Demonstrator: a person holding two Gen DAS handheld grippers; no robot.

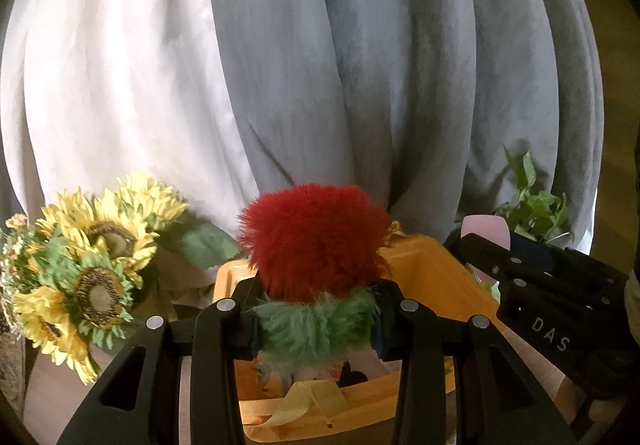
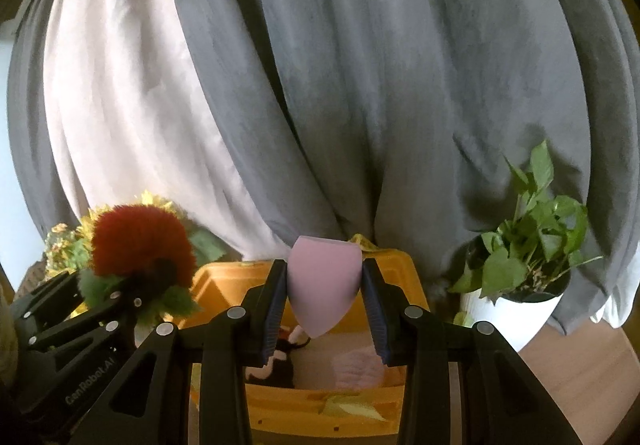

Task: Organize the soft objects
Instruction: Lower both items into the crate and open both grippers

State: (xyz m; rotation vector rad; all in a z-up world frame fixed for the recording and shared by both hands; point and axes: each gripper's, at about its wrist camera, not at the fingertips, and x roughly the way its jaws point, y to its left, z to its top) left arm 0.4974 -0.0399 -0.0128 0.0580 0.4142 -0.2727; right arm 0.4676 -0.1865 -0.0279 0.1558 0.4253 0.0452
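My left gripper (image 1: 318, 319) is shut on a fluffy toy (image 1: 316, 241) with a red top and a green collar; it hangs over the orange bin (image 1: 432, 273). In the right wrist view that same fluffy toy (image 2: 140, 245) shows at the left in the left gripper (image 2: 150, 287). My right gripper (image 2: 325, 297) is shut on a pink teardrop sponge (image 2: 322, 285), point down, above the orange bin (image 2: 224, 277). The sponge's top (image 1: 486, 231) peeks out behind the right gripper's body (image 1: 560, 297) in the left wrist view. Soft items lie inside the bin, a black one (image 2: 276, 361) and a pale pink cloth (image 2: 358, 367).
A bunch of artificial sunflowers (image 1: 88, 269) stands left of the bin. A potted green plant (image 2: 528, 253) in a white pot stands to its right. Grey and white curtains (image 2: 360, 85) hang close behind. A wooden tabletop (image 2: 576, 365) shows at the lower right.
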